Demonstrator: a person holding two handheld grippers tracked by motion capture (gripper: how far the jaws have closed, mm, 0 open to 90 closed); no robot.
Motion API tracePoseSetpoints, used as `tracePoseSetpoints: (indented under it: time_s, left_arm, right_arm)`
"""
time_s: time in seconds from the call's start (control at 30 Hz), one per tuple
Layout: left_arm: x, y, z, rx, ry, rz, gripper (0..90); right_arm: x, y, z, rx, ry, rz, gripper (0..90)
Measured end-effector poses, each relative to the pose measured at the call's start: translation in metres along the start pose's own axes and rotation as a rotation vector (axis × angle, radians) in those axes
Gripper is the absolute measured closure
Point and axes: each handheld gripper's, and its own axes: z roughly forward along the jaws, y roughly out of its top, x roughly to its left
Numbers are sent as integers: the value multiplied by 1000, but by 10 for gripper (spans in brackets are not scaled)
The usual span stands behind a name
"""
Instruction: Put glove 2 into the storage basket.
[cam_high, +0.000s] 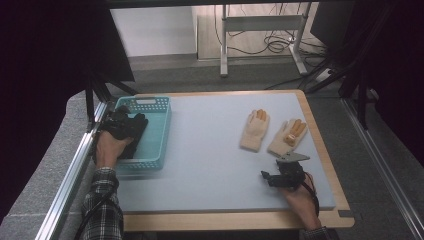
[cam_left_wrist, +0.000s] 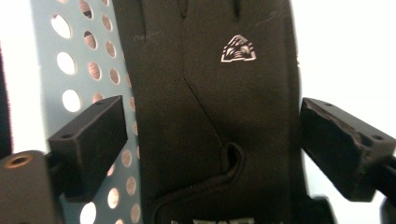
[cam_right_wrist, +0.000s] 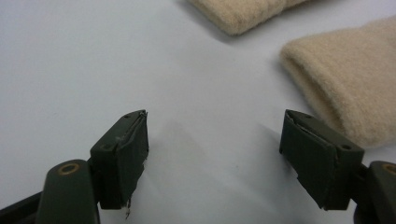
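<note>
A black glove with a small silver logo lies flat in the teal perforated basket at the table's left. My left gripper is low over it, jaws wide on either side of the glove's cuff end, pads not pressing on it. In the high view the left gripper sits inside the basket on the black glove. Two cream gloves with orange fingertips lie side by side at the right. My right gripper rests just short of their cuffs, open, nothing between its jaws.
The blue-grey mat covers the wooden table; its right wooden border is close to the right hand. A metal rail runs along the left side. A desk frame with cables stands beyond the table.
</note>
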Motion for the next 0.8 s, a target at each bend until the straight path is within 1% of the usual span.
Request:
tracePoseSetpoints:
  time_s: [0.03, 0.07, 0.1, 0.13, 0.17, 0.2, 0.23, 0.27, 0.3, 0.37, 0.4, 0.43, 0.5, 0.53, 0.57, 0.6, 0.63, 0.7, 0.73, 0.77, 0.8]
  left_arm:
    - [1, -1, -3, -19, -15, -5, 63]
    - [4, -3, -13, -69, -75, -18, 51]
    - [4, -3, -13, -69, -75, -18, 45]
    - [7, -6, -22, -125, -135, -29, 40]
    - [7, -6, -22, -125, -135, -29, 39]
    - [6, -10, -30, -181, -188, -39, 40]
    - [6, -10, -30, -181, -188, -39, 40]
    - [4, -12, -35, -216, -221, -34, 40]
    - [2, -14, -37, -235, -235, -28, 35]
    - [-3, -18, -41, -263, -250, -11, 32]
    - [-9, -20, -44, -282, -259, 16, 28]
    - [-9, -20, -44, -282, -259, 16, 25]
    - [-17, -23, -47, -300, -255, 52, 20]
    - [-24, -26, -50, -320, -259, 82, 18]
    - [-24, -26, -50, -320, -259, 82, 17]
    - [-32, -28, -53, -344, -271, 103, 16]
    - [-32, -28, -53, -344, -271, 103, 16]
    - [-41, -31, -57, -365, -284, 129, 16]
    - [-48, -33, -60, -379, -285, 149, 16]
    - [-48, -33, -60, -379, -285, 149, 16]
    - [-54, -35, -62, -388, -289, 170, 17]
  right_arm:
    - [0, 0, 0, 0, 0, 0, 231]
    - [0, 0, 0, 0, 0, -1, 231]
    - [0, 0, 0, 0, 0, -1, 231]
    - [0, 0, 0, 0, 0, 0, 230]
    - [0, 0, 0, 0, 0, 0, 230]
    - [0, 0, 0, 0, -1, -1, 231]
    - [0, 0, 0, 0, -1, -1, 231]
    - [0, 0, 0, 0, -1, -1, 230]
    - [0, 0, 0, 0, -1, -2, 231]
    - [0, 0, 0, 0, -1, -2, 231]
    - [0, 0, 0, 0, -1, -2, 230]
    - [0, 0, 0, 0, -1, -2, 230]
    - [0, 0, 0, 0, -1, -2, 230]
    - [0, 0, 0, 0, -1, -2, 230]
    - [0, 0, 0, 0, -1, -2, 230]
    - [0, 0, 0, 0, -1, -1, 230]
    - [0, 0, 0, 0, -1, -1, 230]
    - [0, 0, 0, 0, -1, -2, 230]
    - [0, 0, 0, 0, -1, -2, 230]
    - [0, 0, 0, 0, -1, -2, 230]
    - [0, 0, 0, 0, -1, -2, 230]
